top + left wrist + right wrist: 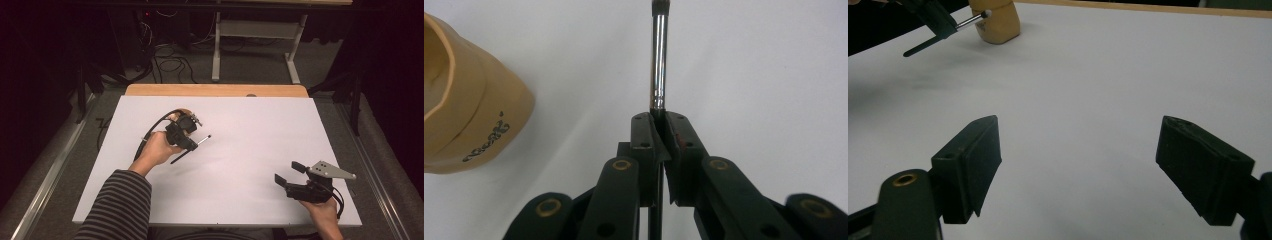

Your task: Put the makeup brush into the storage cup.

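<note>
At the left, my left gripper (pixel 192 136) has its jaws closed hard on a brush (pixel 659 60), pinching the thin dark handle just below the metal ferrule; the ferrule and dark tip stick out ahead of the jaws, and the handle's tail trails back behind them. I hold it off the bench (pixel 240 170), just beside the tan cup (pixel 464 105), which stands near the bench's far left part, its open mouth showing in my left gripper view. I judge the step in hand to be carrying the brush toward that cup, with the drop-in not yet done. The next move calls for me to swing the brush over the cup's mouth, tilt it so one end points down into the opening, lower it, and only then let go; the cup looks light, so I must not knock its rim. Farther right, my right gripper (pixel 287 172) rests well apart near the bench's near right corner, its jaws spread wide and holding nothing.
</note>
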{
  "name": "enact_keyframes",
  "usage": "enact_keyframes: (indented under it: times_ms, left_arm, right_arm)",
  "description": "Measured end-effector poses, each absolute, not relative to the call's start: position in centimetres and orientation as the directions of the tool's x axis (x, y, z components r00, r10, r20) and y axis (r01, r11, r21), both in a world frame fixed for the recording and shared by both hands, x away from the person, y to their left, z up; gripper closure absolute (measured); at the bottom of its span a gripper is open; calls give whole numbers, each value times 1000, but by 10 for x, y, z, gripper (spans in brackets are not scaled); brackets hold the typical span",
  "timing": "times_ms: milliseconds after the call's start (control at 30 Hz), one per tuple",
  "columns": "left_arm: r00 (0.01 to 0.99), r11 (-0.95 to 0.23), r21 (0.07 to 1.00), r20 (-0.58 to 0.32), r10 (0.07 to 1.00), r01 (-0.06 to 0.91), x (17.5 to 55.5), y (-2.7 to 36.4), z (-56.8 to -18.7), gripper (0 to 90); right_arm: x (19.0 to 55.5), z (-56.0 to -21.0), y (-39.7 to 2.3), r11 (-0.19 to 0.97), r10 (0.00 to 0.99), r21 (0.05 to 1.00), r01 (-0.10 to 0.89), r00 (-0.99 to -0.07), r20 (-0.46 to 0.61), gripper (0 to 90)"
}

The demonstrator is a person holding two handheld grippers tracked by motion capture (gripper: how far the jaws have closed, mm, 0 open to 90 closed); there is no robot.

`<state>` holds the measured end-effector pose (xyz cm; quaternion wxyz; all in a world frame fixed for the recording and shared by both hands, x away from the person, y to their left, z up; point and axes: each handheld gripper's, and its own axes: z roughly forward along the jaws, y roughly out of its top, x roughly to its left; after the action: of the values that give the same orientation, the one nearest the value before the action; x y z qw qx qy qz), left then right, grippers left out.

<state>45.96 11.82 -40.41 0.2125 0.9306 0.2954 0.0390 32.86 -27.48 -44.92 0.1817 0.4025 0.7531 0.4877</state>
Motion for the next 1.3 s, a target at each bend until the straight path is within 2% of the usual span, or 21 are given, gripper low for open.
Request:
enact_keyframes:
  times_ms: [1300]
  left_arm:
    - [788,-581,627,-89,609,519,449,151,-377,835]
  right_arm:
    - [328,-450,-274,197,784,880,432,-608,123,198]
